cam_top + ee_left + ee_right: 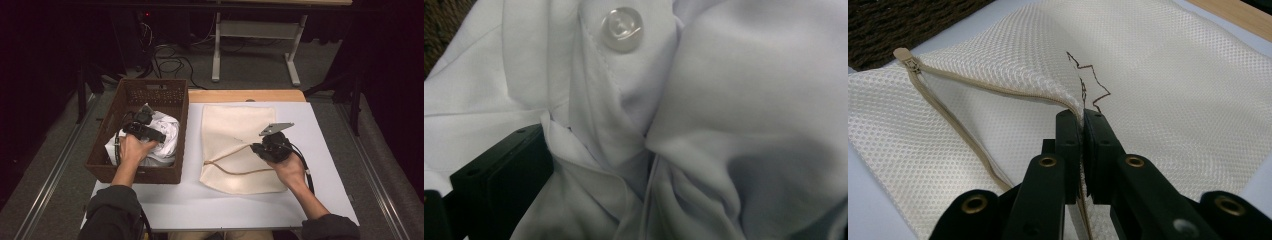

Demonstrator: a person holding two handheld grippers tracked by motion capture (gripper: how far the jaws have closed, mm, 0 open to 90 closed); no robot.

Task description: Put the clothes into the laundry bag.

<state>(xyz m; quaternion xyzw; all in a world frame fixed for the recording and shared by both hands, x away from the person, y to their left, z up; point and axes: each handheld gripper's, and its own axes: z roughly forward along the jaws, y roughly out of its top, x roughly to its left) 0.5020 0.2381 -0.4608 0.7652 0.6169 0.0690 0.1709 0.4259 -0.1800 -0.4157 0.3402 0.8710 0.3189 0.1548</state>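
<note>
My right claw pinched the cream mesh laundry bag's zipper edge, which I judged should lift higher, while my left claw was buried in the crumpled white buttoned shirt, grip untellable.

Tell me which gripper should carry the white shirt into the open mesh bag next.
Left. The left gripper is down in the brown wicker basket, its jaws in the crumpled white buttoned shirt. The right gripper is shut on the cream mesh zip bag, lifting its opening edge.
</note>
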